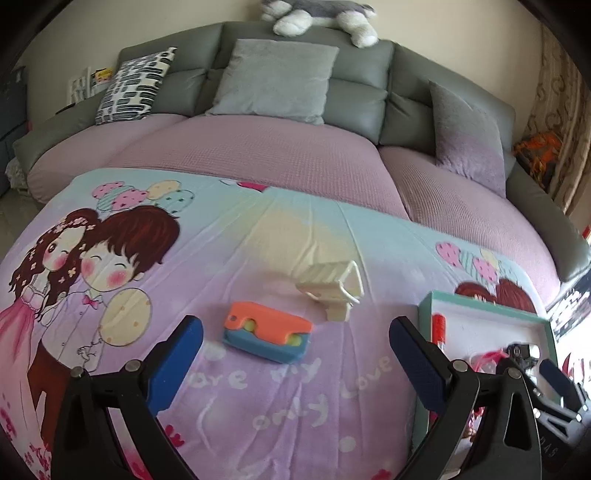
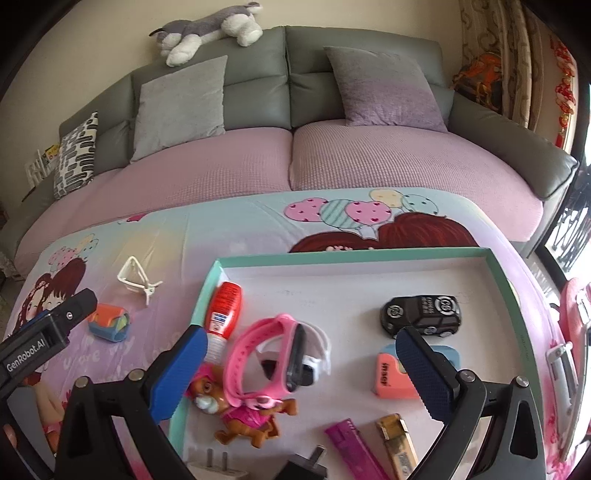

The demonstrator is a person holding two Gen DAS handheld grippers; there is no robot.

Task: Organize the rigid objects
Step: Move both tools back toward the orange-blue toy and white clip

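Behind everything runs a grey leather sofa (image 1: 362, 92) with a pink knitted seat cover, a grey-and-white plush dog (image 2: 207, 33) lying along its backrest. In front, a cartoon-printed lilac blanket (image 1: 258, 398) covers the surface that carries the toys.

On the blanket's open part lie an orange-and-blue plastic block toy (image 1: 267, 332) and, just beyond it, a cream plastic clip-like stand (image 1: 332, 291). To their right sits a shallow white cardboard tray with a teal rim (image 2: 388, 254).

Inside the tray: a red-and-white glue bottle (image 2: 225, 314) against the left wall, a pink strapped child's watch (image 2: 280, 354) resting over a brown-and-pink toy puppy figure (image 2: 251, 413), a black toy car (image 2: 421, 314) farther right, a salmon-coloured eraser block (image 2: 391, 380), and a magenta lighter (image 2: 351, 443) beside a yellow lighter (image 2: 397, 443) at the near edge.

The left claw (image 1: 295, 354), blue-padded, stands spread wide and holds nothing; the block toy lies just ahead between its tips. The right claw (image 2: 301, 363) gapes equally wide over the tray, empty, the watch lying free between its pads.
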